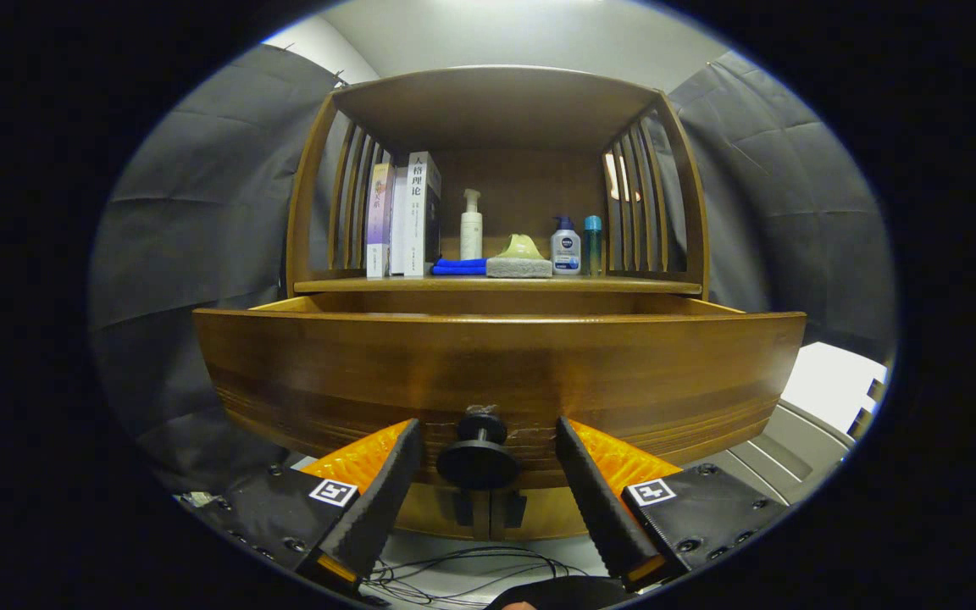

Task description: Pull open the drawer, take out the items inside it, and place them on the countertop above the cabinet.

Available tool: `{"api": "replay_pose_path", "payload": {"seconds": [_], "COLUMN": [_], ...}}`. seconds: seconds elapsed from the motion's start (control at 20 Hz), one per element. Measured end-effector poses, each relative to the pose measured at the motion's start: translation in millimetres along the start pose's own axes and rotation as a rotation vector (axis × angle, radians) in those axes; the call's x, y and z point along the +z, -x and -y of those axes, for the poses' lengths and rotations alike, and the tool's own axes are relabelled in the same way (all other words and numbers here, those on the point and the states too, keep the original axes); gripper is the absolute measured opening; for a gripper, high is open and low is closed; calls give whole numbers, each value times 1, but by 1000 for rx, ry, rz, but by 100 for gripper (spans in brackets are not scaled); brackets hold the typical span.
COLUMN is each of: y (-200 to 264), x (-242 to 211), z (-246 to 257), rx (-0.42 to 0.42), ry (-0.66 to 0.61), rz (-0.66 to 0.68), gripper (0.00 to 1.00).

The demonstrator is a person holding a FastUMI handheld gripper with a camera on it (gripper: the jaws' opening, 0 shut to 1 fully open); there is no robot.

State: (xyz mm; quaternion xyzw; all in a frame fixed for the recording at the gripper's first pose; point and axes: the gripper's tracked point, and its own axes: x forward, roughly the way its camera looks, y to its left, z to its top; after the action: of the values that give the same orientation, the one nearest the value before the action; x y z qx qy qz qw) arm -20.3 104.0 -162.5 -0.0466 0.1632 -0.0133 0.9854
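Observation:
A wooden drawer (pixel 496 373) stands pulled out of the cabinet, its wide front panel right in front of me. A round black knob (pixel 478 462) sticks out from the lower middle of that panel. My gripper (pixel 486 432) is open, one finger on each side of the knob with a gap to it on both sides. The drawer's inside is hidden behind its front panel. Above the drawer runs the countertop (pixel 623 285), a wooden shelf with slatted sides.
On the countertop stand books (pixel 403 216), a white pump bottle (pixel 471 224), a folded blue cloth (pixel 460 267), a grey sponge with a green thing on it (pixel 519 258), and two small bottles (pixel 577 246). Cables (pixel 471 563) lie on the floor below.

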Motion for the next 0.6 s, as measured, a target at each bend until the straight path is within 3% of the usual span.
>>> {"api": "replay_pose_path", "payload": {"seconds": [0.6], "y": [-16], "x": [1], "z": [-2], "rx": [-16], "ry": [9], "rz": [-13], "gripper": [98]}}
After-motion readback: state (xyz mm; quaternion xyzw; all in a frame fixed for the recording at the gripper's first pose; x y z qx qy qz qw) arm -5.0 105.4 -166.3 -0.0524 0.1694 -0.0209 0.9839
